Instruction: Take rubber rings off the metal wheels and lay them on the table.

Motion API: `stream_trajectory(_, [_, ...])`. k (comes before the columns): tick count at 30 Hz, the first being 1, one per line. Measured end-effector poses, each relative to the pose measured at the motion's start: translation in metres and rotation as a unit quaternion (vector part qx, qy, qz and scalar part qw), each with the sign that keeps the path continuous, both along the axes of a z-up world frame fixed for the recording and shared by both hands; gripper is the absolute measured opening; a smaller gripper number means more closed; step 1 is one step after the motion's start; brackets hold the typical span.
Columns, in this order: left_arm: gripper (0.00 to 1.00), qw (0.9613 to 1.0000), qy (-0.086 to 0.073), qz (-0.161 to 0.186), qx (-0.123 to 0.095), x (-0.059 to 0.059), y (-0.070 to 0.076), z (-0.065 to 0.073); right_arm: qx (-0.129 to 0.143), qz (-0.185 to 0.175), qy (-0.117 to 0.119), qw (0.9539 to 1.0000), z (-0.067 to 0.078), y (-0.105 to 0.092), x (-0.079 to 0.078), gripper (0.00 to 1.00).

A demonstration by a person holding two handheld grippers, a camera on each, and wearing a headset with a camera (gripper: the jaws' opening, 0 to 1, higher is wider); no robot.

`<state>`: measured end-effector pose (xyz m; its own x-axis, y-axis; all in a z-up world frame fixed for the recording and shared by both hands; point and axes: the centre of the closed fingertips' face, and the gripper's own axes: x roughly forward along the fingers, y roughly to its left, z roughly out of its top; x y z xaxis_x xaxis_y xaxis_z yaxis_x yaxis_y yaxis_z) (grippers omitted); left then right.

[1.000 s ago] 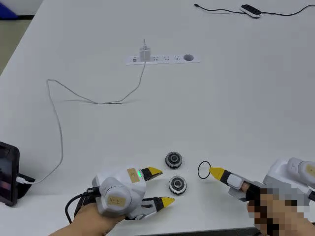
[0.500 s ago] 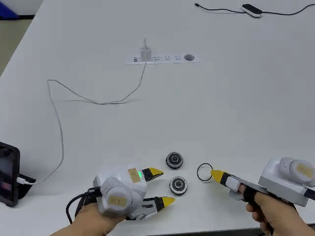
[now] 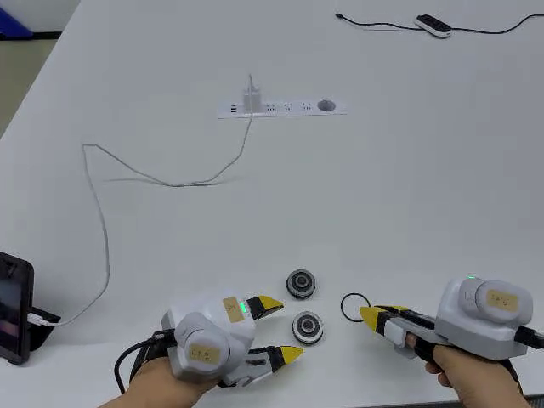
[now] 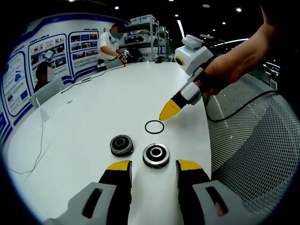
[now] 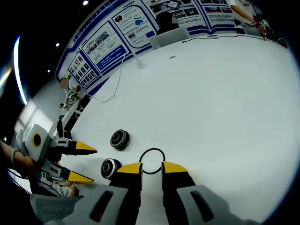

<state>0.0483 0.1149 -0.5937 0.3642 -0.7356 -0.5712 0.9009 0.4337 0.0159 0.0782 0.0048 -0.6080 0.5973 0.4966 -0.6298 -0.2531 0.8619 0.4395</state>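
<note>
Two small metal wheels lie near the table's front edge. The far wheel [image 3: 301, 283] [image 4: 121, 145] [image 5: 119, 139] has a dark rim. The near wheel [image 3: 307, 326] [image 4: 156, 154] [image 5: 109, 168] shows a bare silver rim. My left gripper [image 3: 280, 327] [image 4: 153, 165] stands open, its yellow tips either side of the near wheel and just short of it. A thin black rubber ring [image 3: 353, 307] [image 4: 154, 126] [image 5: 152, 161] lies flat on the table right of the wheels. My right gripper [image 3: 371, 315] [image 5: 152, 168] is just behind the ring, jaws a narrow gap apart and holding nothing.
A white power strip [image 3: 280, 107] with a plugged charger sits mid-table, and its thin cable [image 3: 102, 212] runs left to a black phone [image 3: 13, 306] at the edge. A remote on a black cord [image 3: 433, 24] lies far right. A mesh chair [image 4: 243, 140] stands by the table.
The ring stood on edge at the right gripper's tip; now it lies flat on the table and the jaws have parted slightly. The right hand has rolled upright. The left gripper has stayed put.
</note>
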Motion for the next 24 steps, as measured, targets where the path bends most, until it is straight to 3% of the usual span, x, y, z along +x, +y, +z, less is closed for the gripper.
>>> stream_trajectory(6, [0.38,1.0,-0.001,0.0,0.001,0.0,0.0,0.0,0.014,-0.004,0.004,0.9999,0.002,0.002,-0.003,0.19])
stream_trajectory(13, [0.34,1.0,-0.001,0.003,0.0,0.001,0.0,0.0,0.051,-0.012,0.01,0.9986,0.009,0.013,-0.008,0.18])
stream_trajectory(24, [0.26,1.0,-0.005,-0.003,-0.003,0.006,-0.013,0.005,0.083,-0.006,0.024,0.9962,0.01,0.032,-0.02,0.15])
